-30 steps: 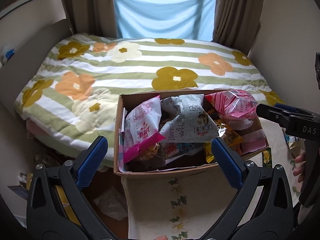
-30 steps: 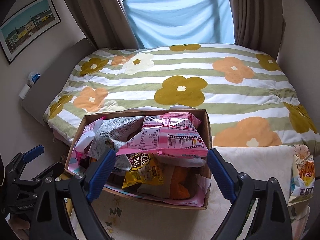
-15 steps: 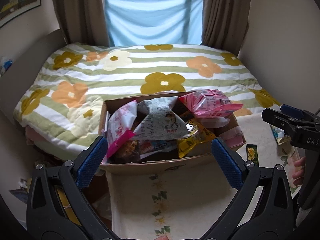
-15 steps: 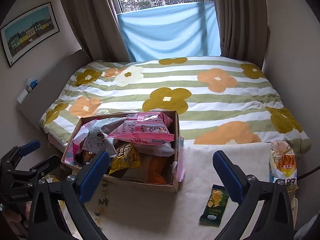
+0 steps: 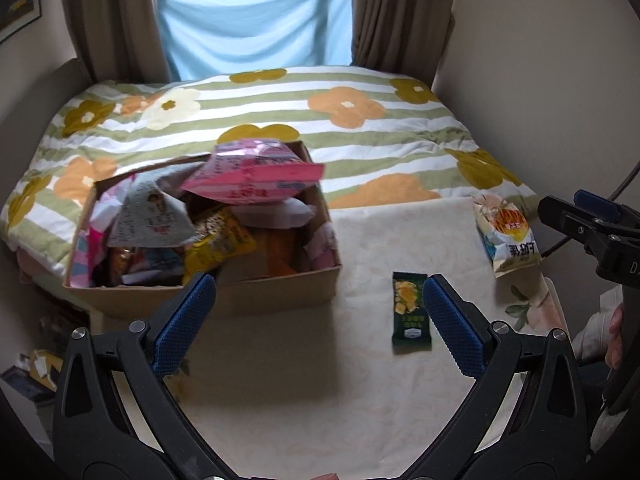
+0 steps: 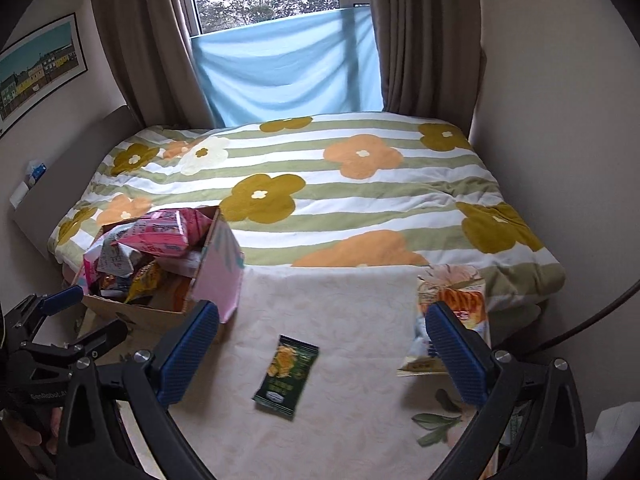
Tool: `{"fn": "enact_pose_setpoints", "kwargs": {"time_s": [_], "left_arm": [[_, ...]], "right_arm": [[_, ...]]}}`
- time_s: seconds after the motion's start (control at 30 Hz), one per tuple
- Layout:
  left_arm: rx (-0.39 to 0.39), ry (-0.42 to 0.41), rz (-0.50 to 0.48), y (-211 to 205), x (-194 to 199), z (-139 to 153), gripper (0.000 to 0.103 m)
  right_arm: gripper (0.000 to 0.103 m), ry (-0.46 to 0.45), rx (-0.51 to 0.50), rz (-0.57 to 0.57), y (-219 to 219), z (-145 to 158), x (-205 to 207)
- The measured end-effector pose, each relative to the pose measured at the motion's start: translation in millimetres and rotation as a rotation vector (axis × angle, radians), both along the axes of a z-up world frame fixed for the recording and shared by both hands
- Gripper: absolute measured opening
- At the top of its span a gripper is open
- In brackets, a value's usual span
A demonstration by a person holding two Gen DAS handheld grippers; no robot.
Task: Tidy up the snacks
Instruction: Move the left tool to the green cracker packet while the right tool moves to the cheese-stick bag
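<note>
A: Nearest to you, how do your two tools stand?

B: Your left gripper (image 5: 319, 320) is spread wide with nothing between its blue pads (image 5: 185, 322). Your right gripper (image 6: 323, 352) is just as wide and also empty. Both handles run off the bottom edge, so your grip on them is cut off.

A: What lies just past the fingers?

B: A dark green packet (image 6: 286, 376) lies flat on the cream tablecloth (image 6: 352, 432), between the pads of your right gripper but touched by neither. Its print is too small to read. In the left view the same packet sits just beside the right-hand pad.

A: And to the right?

B: An orange and white chip bag (image 5: 506, 234) lies at the cloth's far right edge. From the right wrist its lower part is hidden behind a pad.

A: Where are the rest of the snacks?

B: In the cardboard box (image 5: 280, 296) at the left, standing on the cloth's far left part. A pink bag (image 5: 256, 176) lies on top of the heap, a yellow bag (image 5: 218, 240) under it; the packets deeper down are too jumbled to tell apart.

A: Farther back?

B: The flowered blanket (image 6: 360, 196), then the blue cloth (image 6: 288, 72) over the window.
</note>
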State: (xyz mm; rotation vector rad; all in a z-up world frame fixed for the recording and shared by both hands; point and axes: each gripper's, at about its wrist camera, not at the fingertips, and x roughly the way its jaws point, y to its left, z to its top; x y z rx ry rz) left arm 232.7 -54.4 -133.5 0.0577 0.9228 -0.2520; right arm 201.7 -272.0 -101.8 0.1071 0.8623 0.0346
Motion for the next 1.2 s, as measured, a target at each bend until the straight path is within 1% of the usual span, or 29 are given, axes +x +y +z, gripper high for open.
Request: {"fn": "enact_pose_setpoints", "kwargs": {"time_s": [0.13, 0.2, 0.33, 0.4, 0.53, 0.6, 0.7, 0.8, 0.87, 0.9, 0.93, 0.97, 1.03, 1.1, 1.17, 1.2], "left_arm": [[-0.015, 0.048, -0.053, -42.2, -7.1, -28.9, 0.103], [-0.007, 0.062, -0.06, -59.5, -9.4, -45.0, 0.103], [0.011, 0.097, -0.072, -86.5, -6.9, -82.3, 0.103], [0.017, 0.096, -0.078, -95.9, -5.0, -97.0, 0.103], [0.059, 0.075, -0.098, -112.0, -2.3, -121.0, 0.1], [0.084, 0.079, -0.105, -117.7, 0.2, -132.5, 0.095], [0.1, 0.084, -0.108, -123.4, 3.9, -145.9, 0.088], [0.111, 0.083, -0.105, -126.0, 7.0, -154.5, 0.083], [0.119, 0.095, -0.104, -127.9, 10.1, -160.9, 0.081], [0.12, 0.105, -0.1, -127.8, 11.3, -164.5, 0.078], [0.097, 0.105, -0.097, -126.7, 13.3, -165.8, 0.076], [0.085, 0.106, -0.09, -125.3, 13.4, -165.8, 0.072], [0.082, 0.099, -0.088, -125.5, 12.3, -165.0, 0.068], [0.08, 0.091, -0.097, -126.7, 10.4, -163.1, 0.05], [0.087, 0.091, -0.114, -131.4, 8.9, -161.6, 0.041], [0.103, 0.087, -0.118, -133.4, 7.6, -160.2, 0.041]], "right_arm": [[0.103, 0.023, -0.061, -0.026, -30.8, -16.6, -4.0], [0.103, 0.036, -0.078, -0.034, -44.3, -28.1, -4.5], [0.103, 0.073, -0.057, -0.057, -69.3, -59.1, -2.1], [0.103, 0.085, -0.046, -0.067, -77.7, -73.6, -1.8], [0.103, 0.094, -0.045, -0.081, -88.9, -100.4, 0.7], [0.103, 0.094, -0.045, -0.084, -91.9, -110.7, 2.6], [0.103, 0.09, -0.041, -0.093, -96.4, -121.1, 3.6], [0.103, 0.08, -0.036, -0.098, -100.3, -127.1, 4.5], [0.103, 0.074, -0.042, -0.096, -100.1, -128.9, 4.7], [0.103, 0.072, -0.045, -0.091, -100.3, -129.8, 5.0], [0.103, 0.073, -0.047, -0.086, -100.4, -130.8, 5.9], [0.103, 0.071, -0.05, -0.085, -99.9, -131.3, 7.4], [0.103, 0.069, -0.051, -0.083, -100.8, -133.0, 9.2], [0.103, 0.068, -0.046, -0.086, -101.7, -134.2, 11.0], [0.103, 0.071, -0.044, -0.084, -102.2, -135.5, 13.2], [0.103, 0.071, -0.047, -0.084, -102.0, -136.0, 14.2]]}}
